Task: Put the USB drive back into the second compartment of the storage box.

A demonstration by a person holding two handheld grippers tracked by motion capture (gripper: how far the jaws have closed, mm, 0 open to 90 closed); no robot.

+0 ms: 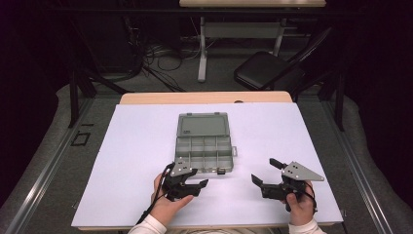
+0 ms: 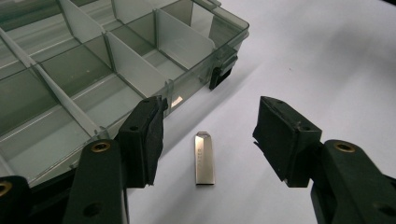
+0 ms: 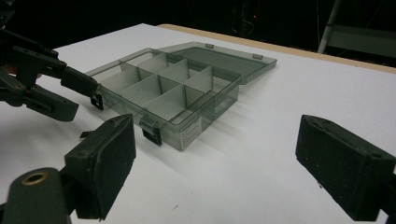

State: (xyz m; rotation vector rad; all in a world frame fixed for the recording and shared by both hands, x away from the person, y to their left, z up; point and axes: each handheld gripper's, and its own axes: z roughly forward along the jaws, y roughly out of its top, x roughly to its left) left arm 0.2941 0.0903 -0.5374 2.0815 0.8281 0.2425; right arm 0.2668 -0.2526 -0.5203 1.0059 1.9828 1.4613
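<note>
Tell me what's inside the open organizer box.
The organizer box shows bare compartments split by dividers. The left gripper covers its near left corner in the high view. The metal USB stick lies outside it.

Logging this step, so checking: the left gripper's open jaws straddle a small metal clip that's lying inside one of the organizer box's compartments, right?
Not quite. The metal clip lies on the white table beside the organizer box, not in a compartment. The left gripper does straddle it with open jaws, as the left gripper view shows.

White sheet (image 1: 136, 161) over wooden table (image 1: 146, 98), black folding chair (image 1: 268, 70), cables on floor (image 1: 160, 53)
</note>
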